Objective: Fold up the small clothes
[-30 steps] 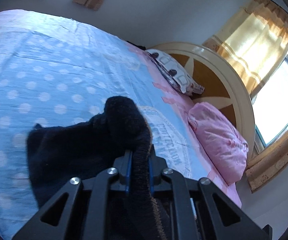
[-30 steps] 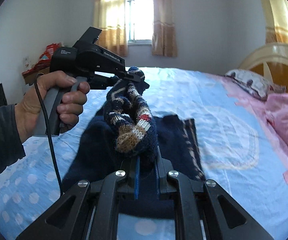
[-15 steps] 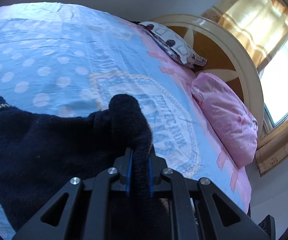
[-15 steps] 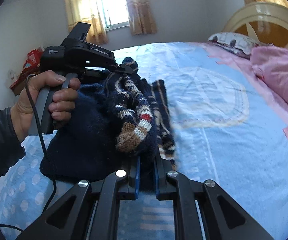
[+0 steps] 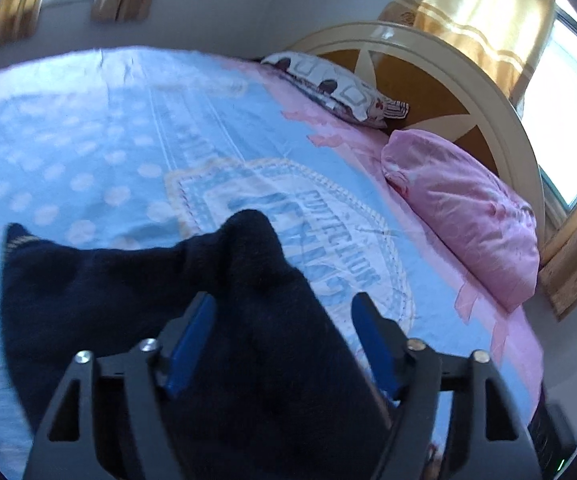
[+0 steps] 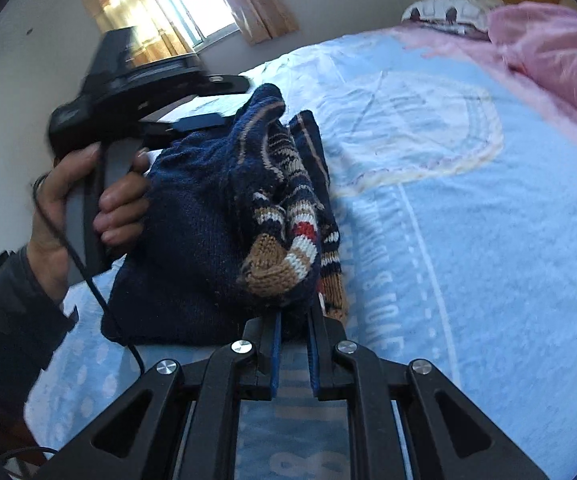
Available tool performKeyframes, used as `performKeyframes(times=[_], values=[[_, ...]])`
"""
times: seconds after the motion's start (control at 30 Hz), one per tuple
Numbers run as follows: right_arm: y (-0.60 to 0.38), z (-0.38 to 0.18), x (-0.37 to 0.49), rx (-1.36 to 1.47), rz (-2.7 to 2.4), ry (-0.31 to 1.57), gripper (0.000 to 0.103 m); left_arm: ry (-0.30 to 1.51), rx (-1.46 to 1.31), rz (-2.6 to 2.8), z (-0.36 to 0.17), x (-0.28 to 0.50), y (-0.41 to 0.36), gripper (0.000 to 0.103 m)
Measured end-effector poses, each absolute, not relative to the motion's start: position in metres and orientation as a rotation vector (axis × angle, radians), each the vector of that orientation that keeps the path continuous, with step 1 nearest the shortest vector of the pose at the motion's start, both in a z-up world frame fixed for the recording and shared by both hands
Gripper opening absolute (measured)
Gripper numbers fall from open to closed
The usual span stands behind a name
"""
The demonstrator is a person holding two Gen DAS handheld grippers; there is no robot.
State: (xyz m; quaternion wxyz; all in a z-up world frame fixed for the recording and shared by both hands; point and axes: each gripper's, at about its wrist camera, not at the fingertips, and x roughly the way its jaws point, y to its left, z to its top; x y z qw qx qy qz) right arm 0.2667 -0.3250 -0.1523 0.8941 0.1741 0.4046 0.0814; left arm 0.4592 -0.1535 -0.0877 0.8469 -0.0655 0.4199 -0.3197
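sweater (image 6: pixel 192 240) lies bunched on the bed (image 6: pixel 468 220), dark navy with a striped tan, white and red knit edge. a second ago it hung higher between both tongs; now most of its body rests on the blue dotted sheet.

left tongs (image 5: pixel 284 312): jaws have just been opening and now stand wide apart. a fold of the sweater (image 5: pixel 256 264) sits between the blue pads (image 5: pixel 192 336), loose, no longer pinched as it was half a second ago. in the right wrist view the left tongs (image 6: pixel 208 100) sit at the far edge of the sweater, gripped by the left hand (image 6: pixel 88 200).

right tongs (image 6: pixel 294 320): jaws nearly together, clamped on the striped knit edge, same grip as before.

pink pillow (image 5: pixel 468 216) and patterned pillow (image 5: pixel 336 84) lie at the headboard (image 5: pixel 428 64), well apart from the sweater.
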Motion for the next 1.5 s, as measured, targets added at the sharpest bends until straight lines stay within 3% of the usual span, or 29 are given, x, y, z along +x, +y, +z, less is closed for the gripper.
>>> performKeyframes(times=[0.17,0.23,0.3,0.43,0.53,0.67,0.7,0.97,1.07,1.17,1.23,1.27,1.4,1.43,1.47,1.5], values=[[-0.342,-0.143,0.251,0.387,0.133,0.808,0.021,0.853,-0.001,-0.61,-0.091,0.414,-0.12,0.074],[-0.352,-0.128,0.245,0.368,0.089,0.757,0.041,0.835,0.031,-0.607,-0.095,0.391,-0.102,0.074],[-0.363,-0.109,0.247,0.382,0.073,0.701,0.055,0.828,0.055,-0.592,-0.1,0.374,-0.091,0.074],[-0.355,-0.084,0.289,0.339,0.148,0.68,0.055,0.814,0.115,-0.574,-0.116,0.347,-0.085,0.08],[-0.337,-0.087,0.343,0.32,0.208,0.77,0.054,0.796,0.193,-0.548,-0.123,0.335,-0.088,0.08],[-0.312,-0.114,0.398,0.28,0.212,0.901,0.028,0.818,0.161,-0.553,-0.133,0.335,-0.08,0.08],[-0.311,-0.123,0.405,0.254,0.169,0.924,0.014,0.816,0.144,-0.558,-0.134,0.335,-0.077,0.08],[-0.333,-0.15,0.399,0.235,0.037,0.982,0.012,0.807,0.048,-0.627,-0.139,0.334,-0.062,0.085],[-0.329,-0.135,0.405,0.159,0.036,0.986,0.013,0.798,0.038,-0.634,-0.139,0.332,-0.061,0.088],[-0.321,-0.109,0.416,0.11,0.021,0.921,0.021,0.796,-0.007,-0.637,-0.138,0.33,-0.053,0.089],[-0.311,-0.095,0.431,0.11,0.083,0.893,0.048,0.788,-0.059,-0.616,-0.128,0.332,-0.043,0.089],[-0.305,-0.093,0.44,0.111,0.107,0.895,0.054,0.781,-0.088,-0.608,-0.122,0.336,-0.04,0.089],[-0.281,-0.102,0.486,0.046,0.1,0.94,0.057,0.75,-0.157,-0.515,-0.097,0.359,-0.025,0.101],[-0.279,-0.11,0.499,0.033,0.092,0.973,0.052,0.752,-0.158,-0.5,-0.095,0.369,-0.025,0.102],[-0.281,-0.12,0.51,0.025,0.065,0.997,0.037,0.766,-0.151,-0.491,-0.097,0.376,-0.027,0.102],[-0.285,-0.127,0.517,0.018,0.026,1.018,0.013,0.792,-0.141,-0.484,-0.1,0.385,-0.03,0.102]])
